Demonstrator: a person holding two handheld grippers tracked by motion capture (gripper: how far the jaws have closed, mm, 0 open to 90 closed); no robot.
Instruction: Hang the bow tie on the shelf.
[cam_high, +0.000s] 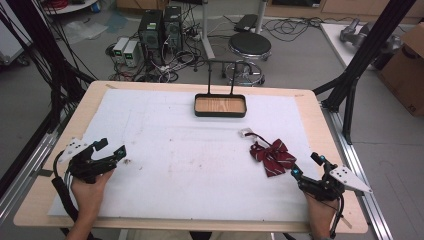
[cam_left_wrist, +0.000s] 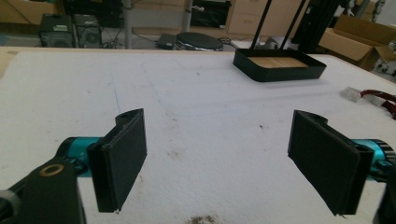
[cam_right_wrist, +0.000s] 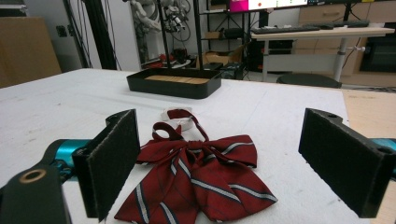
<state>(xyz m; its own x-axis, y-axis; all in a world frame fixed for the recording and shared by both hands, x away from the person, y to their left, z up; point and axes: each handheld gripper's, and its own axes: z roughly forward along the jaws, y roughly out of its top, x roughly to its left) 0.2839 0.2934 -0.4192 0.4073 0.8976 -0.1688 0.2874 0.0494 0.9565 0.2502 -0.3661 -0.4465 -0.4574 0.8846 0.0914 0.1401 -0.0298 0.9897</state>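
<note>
One wooden table carries your whole work area, and a white foam-like sheet covers nearly all of its top; the sheet is scuffed and bears brownish stains near the middle and by your left side. Beyond the table the grey floor holds two computer towers amid tangled cables, a round black stool and a cardboard box at the right edge. Black frame posts stand at both sides.

At the far centre of the sheet sits a black rectangular tray with a wood-grain floor and a thin upright wire frame rising from its back edge.

The bow tie lies flat on the sheet at your right front, well apart from the tray. It is dark red woven cloth with thin pale diagonal stripes, knotted at the centre, two loops fanned out, with a narrow strap running to a small white clasp.

Your right gripper rests just beside the bow tie, its jaws spread wide on either side of the cloth without touching it. Your left gripper rests at the left front, jaws apart over bare sheet, flat black pads facing each other.
</note>
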